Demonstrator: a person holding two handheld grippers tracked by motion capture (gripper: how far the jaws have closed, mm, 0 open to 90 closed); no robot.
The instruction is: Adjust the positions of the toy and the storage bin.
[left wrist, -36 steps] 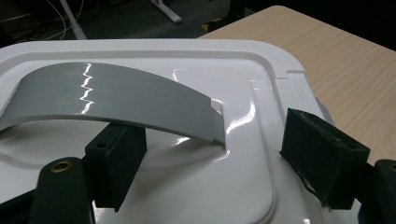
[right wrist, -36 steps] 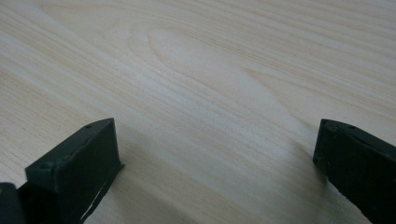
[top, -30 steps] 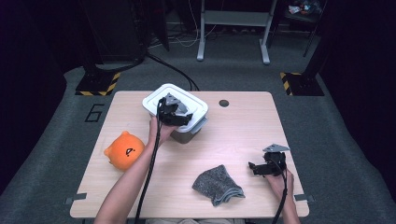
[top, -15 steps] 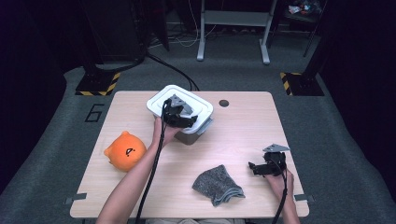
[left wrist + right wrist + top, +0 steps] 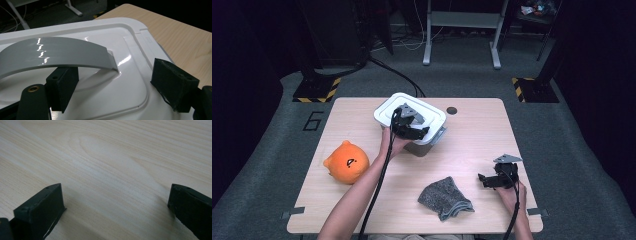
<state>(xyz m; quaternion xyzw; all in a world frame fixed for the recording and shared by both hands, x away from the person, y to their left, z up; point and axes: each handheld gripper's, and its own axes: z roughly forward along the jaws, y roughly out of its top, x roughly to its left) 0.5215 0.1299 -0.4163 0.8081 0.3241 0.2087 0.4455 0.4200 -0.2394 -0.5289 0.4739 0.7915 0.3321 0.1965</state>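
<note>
- Sitting at the left of the wooden table [image 5: 472, 135], an orange plush toy [image 5: 346, 162] lies near the front-left part, well apart from both grippers.
- Right of it, the left gripper [image 5: 412, 127] hangs over the white lid [image 5: 388, 111] of a grey container [image 5: 421, 148] near the table's back edge. In the left gripper view its jaws stand apart over the lid [image 5: 105, 82], one on each side of the end of the lid's grey curved handle [image 5: 55, 53]; the pads press on nothing.
- Just past the container, a small dark round hole [image 5: 452, 110] marks the tabletop.
- Nearer the front, a crumpled grey cloth [image 5: 443, 197] lies between the two forearms, touching neither gripper.
- At the right, the right gripper [image 5: 492, 180] rests low near the front-right part, beside the cloth. In the right gripper view its jaws are spread wide over bare wood [image 5: 107, 170], holding nothing.
</note>
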